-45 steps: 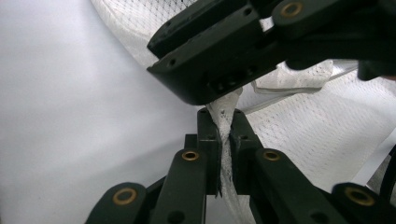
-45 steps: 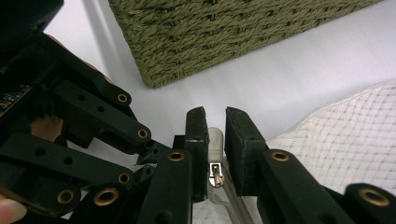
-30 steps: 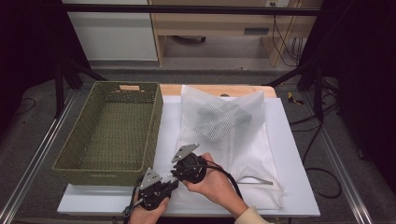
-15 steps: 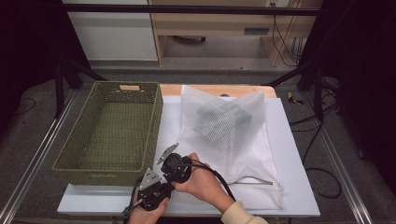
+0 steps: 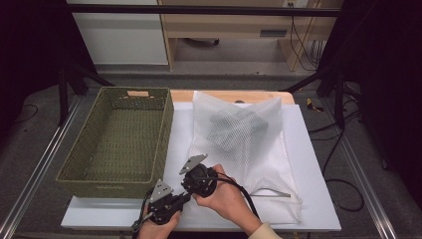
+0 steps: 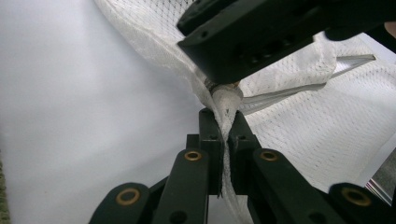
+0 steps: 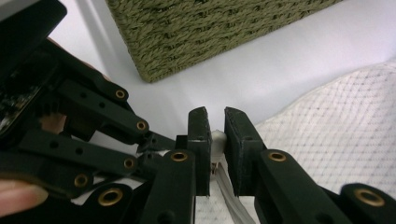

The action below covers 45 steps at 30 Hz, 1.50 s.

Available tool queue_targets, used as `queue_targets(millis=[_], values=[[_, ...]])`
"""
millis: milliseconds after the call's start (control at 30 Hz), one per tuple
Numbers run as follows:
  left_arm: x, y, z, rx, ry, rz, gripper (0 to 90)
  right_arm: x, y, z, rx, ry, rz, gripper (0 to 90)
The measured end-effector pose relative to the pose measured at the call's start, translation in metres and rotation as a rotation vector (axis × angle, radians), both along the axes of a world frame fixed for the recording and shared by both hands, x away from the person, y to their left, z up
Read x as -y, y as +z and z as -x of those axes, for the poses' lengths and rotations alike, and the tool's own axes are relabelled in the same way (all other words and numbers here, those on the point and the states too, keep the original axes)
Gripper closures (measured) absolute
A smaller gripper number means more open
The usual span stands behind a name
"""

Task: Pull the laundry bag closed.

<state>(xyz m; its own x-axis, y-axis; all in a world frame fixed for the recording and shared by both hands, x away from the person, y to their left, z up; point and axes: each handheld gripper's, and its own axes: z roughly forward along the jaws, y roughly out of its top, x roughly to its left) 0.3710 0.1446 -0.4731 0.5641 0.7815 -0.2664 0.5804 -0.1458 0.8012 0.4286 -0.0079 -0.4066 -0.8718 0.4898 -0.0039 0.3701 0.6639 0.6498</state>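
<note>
A white mesh bag (image 5: 249, 149) with a grey garment (image 5: 234, 127) inside lies on the white table top (image 5: 318, 199). At its near left corner both grippers meet. My left gripper (image 5: 181, 198) is shut on a pinch of the mesh (image 6: 223, 140), its jaws tight together around the fabric. Just above it, my right gripper (image 5: 195, 188) is shut on the small white zipper pull (image 7: 217, 137), with the grey zipper tape (image 7: 229, 191) trailing below. The zipper line (image 5: 271, 194) runs along the bag's near edge. A hand holds each gripper.
A green woven basket (image 5: 119, 177) stands left of the bag, its near corner (image 7: 210, 28) close to the grippers. Black frame posts and cables stand off the table's right side, and a metal rail (image 5: 35, 169) runs along the left.
My right gripper swung left toward the left gripper, then came back slightly right, staying at the bag's corner. The left gripper kept still with the mesh in it.
</note>
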Motion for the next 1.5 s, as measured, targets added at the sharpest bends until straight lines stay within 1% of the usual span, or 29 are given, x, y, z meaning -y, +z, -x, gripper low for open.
queue_targets(millis=[67,133,200,233,267,333,400,433,467,500,533,633,700,733,800,833,900,933,1167,1233,1300,1333,1367,1500], values=[[0.000,-0.001,-0.001,-0.004,-0.002,0.008,87.7,0.003,0.000,0.001,0.001,-0.011,-0.010,81.3],[0.001,-0.001,-0.001,-0.008,-0.009,0.002,87.5,0.006,0.000,0.001,0.003,-0.011,-0.016,81.4],[0.001,0.000,-0.002,-0.011,-0.019,-0.001,87.2,0.007,-0.001,0.002,0.005,-0.001,-0.011,81.6],[0.002,0.000,-0.003,-0.020,-0.034,0.002,86.0,0.008,-0.001,0.002,0.003,-0.003,-0.012,81.6],[0.003,0.000,-0.003,-0.022,-0.036,0.004,83.5,0.009,-0.001,0.002,0.003,-0.007,-0.013,81.6],[0.004,0.002,-0.005,-0.016,-0.048,0.003,80.7,0.010,-0.001,0.001,0.004,-0.005,-0.012,81.6],[0.004,0.004,-0.006,-0.017,-0.049,0.001,77.0,0.012,-0.002,0.001,0.000,-0.008,-0.019,81.6],[0.004,0.005,-0.006,-0.015,-0.051,-0.003,77.0,0.012,-0.002,0.001,0.000,-0.008,-0.019,81.6],[0.005,0.007,-0.008,-0.023,-0.072,0.001,76.6,0.013,-0.001,0.000,-0.001,-0.007,-0.020,81.6],[0.005,0.007,-0.009,-0.025,-0.074,0.000,75.7,0.014,-0.001,0.000,-0.002,-0.007,-0.024,81.6],[0.005,0.008,-0.010,-0.021,-0.074,-0.015,75.6,0.014,-0.001,0.000,0.000,-0.004,-0.024,81.6],[0.005,0.009,-0.013,-0.024,-0.072,-0.017,74.9,0.015,-0.001,0.000,-0.002,-0.002,-0.025,81.6],[0.005,0.010,-0.015,-0.038,-0.095,-0.014,73.6,0.016,-0.001,0.000,-0.004,-0.003,-0.027,81.6],[0.005,0.011,-0.016,-0.038,-0.100,-0.027,74.9,0.016,-0.001,0.000,-0.006,-0.004,-0.026,81.6],[0.005,0.012,-0.017,-0.038,-0.109,-0.036,78.0,0.016,-0.001,0.000,0.001,0.001,-0.027,81.6],[0.005,0.013,-0.016,-0.035,-0.101,-0.033,82.0,0.017,-0.001,0.000,0.002,0.002,-0.027,81.6],[0.005,0.013,-0.016,-0.033,-0.110,-0.036,86.0,0.018,-0.001,0.000,0.002,-0.001,-0.035,81.6],[0.004,0.013,-0.016,-0.029,-0.104,-0.040,87.6,0.018,-0.001,0.000,0.003,-0.002,-0.036,81.6],[0.005,0.012,-0.015,-0.027,-0.104,-0.031,88.8,0.022,-0.001,0.001,-0.006,-0.002,-0.031,81.5],[0.005,0.012,-0.015,-0.032,-0.102,-0.024,88.8,0.023,0.000,0.001,-0.003,0.001,-0.031,81.5],[0.005,0.012,-0.015,-0.031,-0.100,-0.025,88.8,0.024,0.000,0.001,-0.001,0.006,-0.027,81.6],[0.005,0.011,-0.015,-0.033,-0.097,-0.018,88.8,0.025,-0.001,0.001,0.000,0.014,-0.023,81.6],[0.004,0.011,-0.015,-0.034,-0.096,-0.014,88.8,0.025,0.000,0.001,-0.010,0.010,-0.021,81.6],[0.002,0.011,-0.015,-0.032,-0.091,-0.016,88.8,0.027,-0.001,0.002,-0.015,0.013,-0.016,81.8]])
